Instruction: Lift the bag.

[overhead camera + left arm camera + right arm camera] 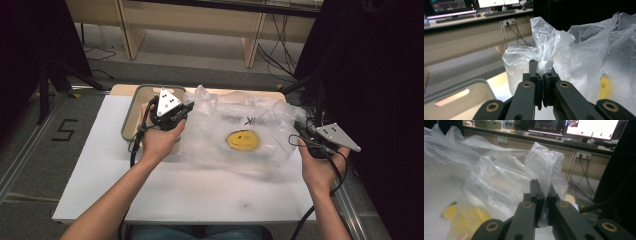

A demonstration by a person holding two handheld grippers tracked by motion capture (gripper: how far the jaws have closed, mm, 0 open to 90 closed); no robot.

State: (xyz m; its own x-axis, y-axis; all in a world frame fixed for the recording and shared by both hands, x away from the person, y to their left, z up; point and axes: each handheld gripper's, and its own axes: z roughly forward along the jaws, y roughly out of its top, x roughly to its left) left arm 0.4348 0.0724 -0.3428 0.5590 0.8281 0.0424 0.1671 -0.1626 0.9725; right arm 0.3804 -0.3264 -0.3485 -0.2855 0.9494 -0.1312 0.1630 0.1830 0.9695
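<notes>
Both my tongs pinching one clear plastic bag, stretched across the white table.

My left gripper clamps a bunched handle of the plastic bag beside the grey tray at left; my right gripper nips the right handle at the table's right edge.

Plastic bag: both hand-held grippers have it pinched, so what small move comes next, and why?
Probably draw the two apart a little. The left hand-held gripper and right hand-held gripper each clamp a bunched edge of the plastic bag, which lies slack and crumpled on the table.
</notes>
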